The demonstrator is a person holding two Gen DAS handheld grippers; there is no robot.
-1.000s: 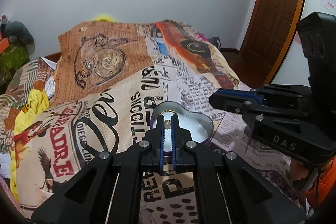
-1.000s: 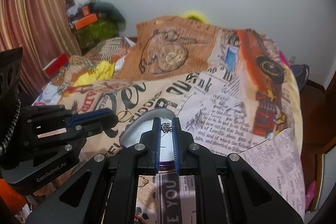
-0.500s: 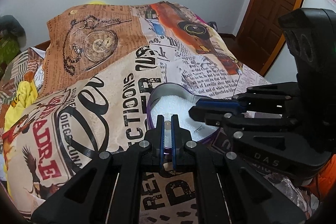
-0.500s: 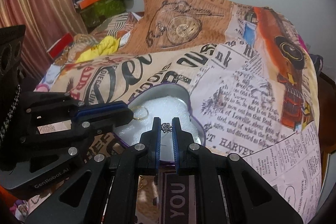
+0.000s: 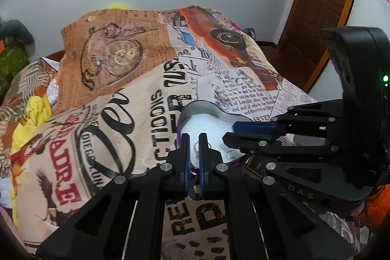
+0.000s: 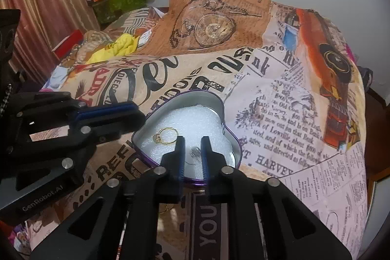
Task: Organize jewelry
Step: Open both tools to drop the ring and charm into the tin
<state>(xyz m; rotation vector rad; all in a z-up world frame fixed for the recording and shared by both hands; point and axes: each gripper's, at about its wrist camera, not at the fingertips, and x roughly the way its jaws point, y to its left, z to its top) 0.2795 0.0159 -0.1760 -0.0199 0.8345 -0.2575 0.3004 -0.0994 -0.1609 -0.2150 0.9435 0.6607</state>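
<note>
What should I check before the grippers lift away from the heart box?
1. Gold ring lies on the white foam inside the heart-shaped metal tin: ok.
2. Left gripper is apart from the ring: ok.
3. Small silver earring rests on the foam: ok.
4. Right gripper jaws stand apart: ok.
5. Earring free of the right gripper's fingers: cannot tell.
6. Tin sits flat on the newspaper-print bedspread: ok.
</note>
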